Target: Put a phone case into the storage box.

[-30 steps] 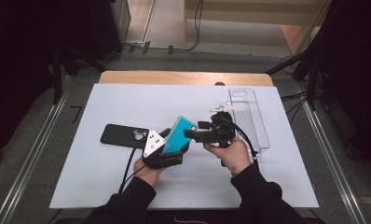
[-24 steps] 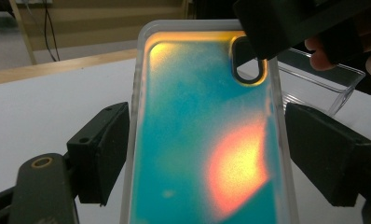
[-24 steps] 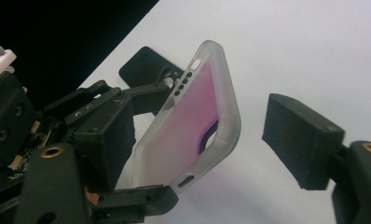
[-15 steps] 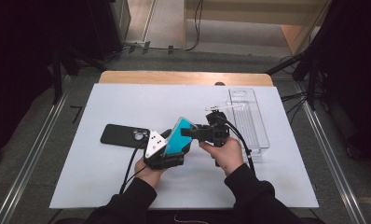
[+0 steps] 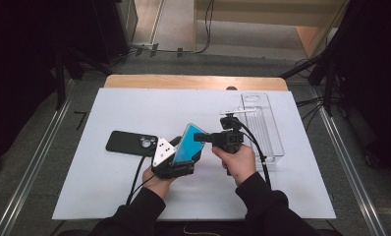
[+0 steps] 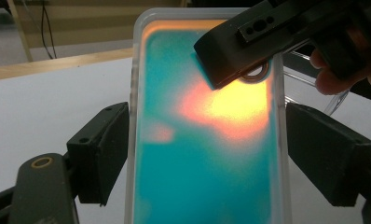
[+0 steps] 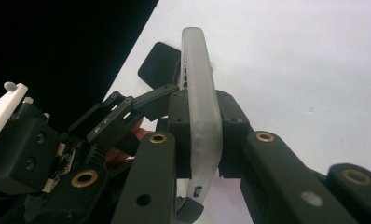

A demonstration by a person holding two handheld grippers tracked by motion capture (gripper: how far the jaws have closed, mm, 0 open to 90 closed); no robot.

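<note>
Right gripper view: we clamp the right gripper (image 7: 203, 140) across the thin, stiff, slippery teal phone in a frosted case (image 7: 200, 93), gripped sideways by the left gripper (image 5: 176, 164) at nine o'clock.

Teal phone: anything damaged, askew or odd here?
Nothing stands out. The teal phone in its clear case is held tilted off the table, with the left hand-held gripper across its width and the right hand-held gripper clamped on its edge. No visible damage.
</note>
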